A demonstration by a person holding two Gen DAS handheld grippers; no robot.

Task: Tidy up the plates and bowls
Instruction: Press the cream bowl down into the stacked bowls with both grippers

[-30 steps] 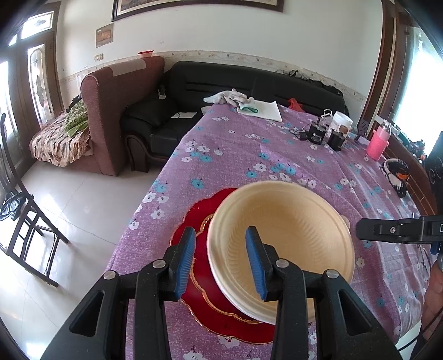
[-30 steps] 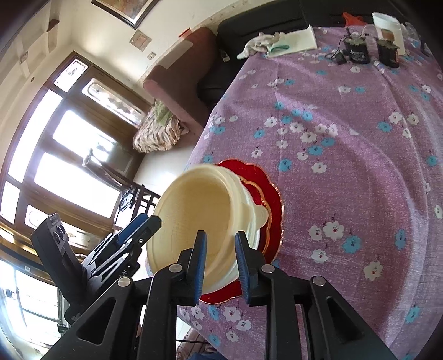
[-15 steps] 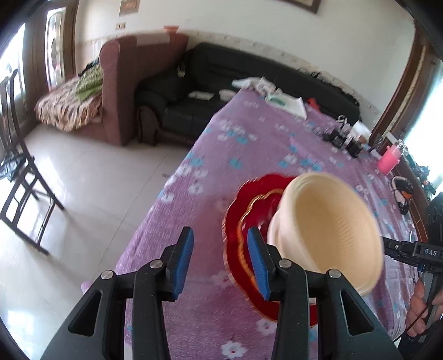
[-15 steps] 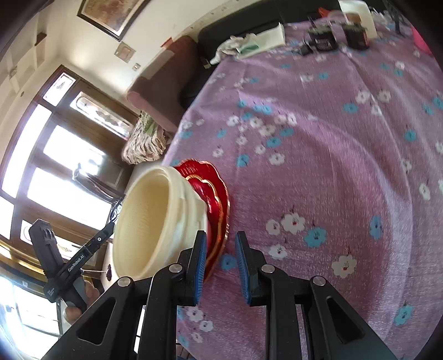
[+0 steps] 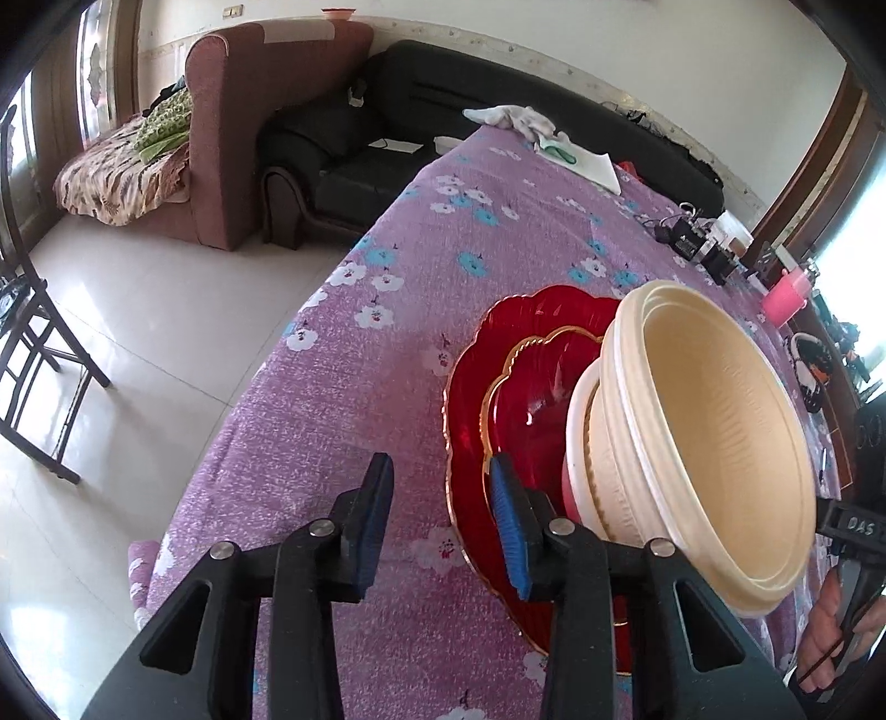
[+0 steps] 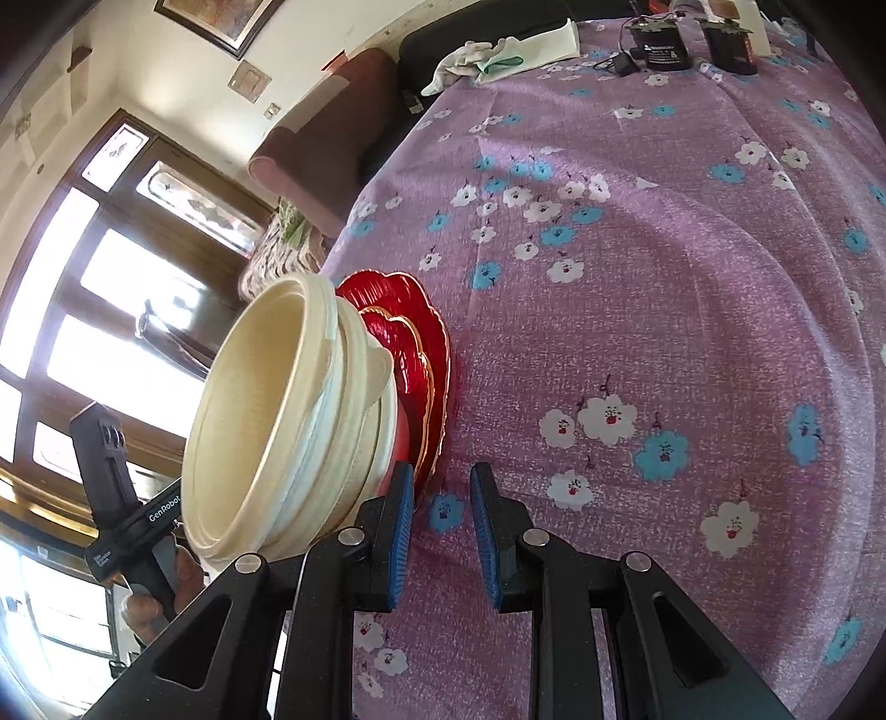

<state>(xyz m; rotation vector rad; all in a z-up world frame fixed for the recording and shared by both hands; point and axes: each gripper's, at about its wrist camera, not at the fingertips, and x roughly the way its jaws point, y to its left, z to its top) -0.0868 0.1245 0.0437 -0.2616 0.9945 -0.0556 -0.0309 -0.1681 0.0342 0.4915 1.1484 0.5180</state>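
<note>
Here, item by item, is what your two cameras give.

Left wrist view only: tiled floor, a brown armchair (image 5: 243,127), a black sofa (image 5: 443,111), a pink cup (image 5: 786,293) at the far right table edge. Your right hand (image 5: 830,626) shows at the right margin, gripping its handle.

Right wrist view only: tall windows, a framed picture (image 6: 221,22) on the wall, and your left hand (image 6: 160,581) low at the left, on its handle.

Both views: purple flowered tablecloth (image 5: 387,387), white cloths at its far end, and black boxes (image 6: 659,52) with cables near the far right.

Task items: cream bowls (image 5: 714,443), nested, sitting on two stacked red plates (image 5: 515,387), the smaller plate gold-rimmed, near the table's near left edge. How many bowls are nested is hard to count.

Left gripper (image 5: 443,523): jaws closing, with only tablecloth between them. The plates' left edge lies just right of the right-hand pad; whether the pad touches it cannot be told. The bowls sit further right.

Right gripper (image 6: 440,534): jaws narrowly parted, released, holding nothing, cloth showing in the gap. The bowls (image 6: 288,421) and plates (image 6: 421,354) lie just left of the left-hand pad, whose tip overlaps the plate rim in the picture; contact is unclear.

Hidden: the plates' right half behind the bowls; the stack's near edge behind the gripper bodies.
</note>
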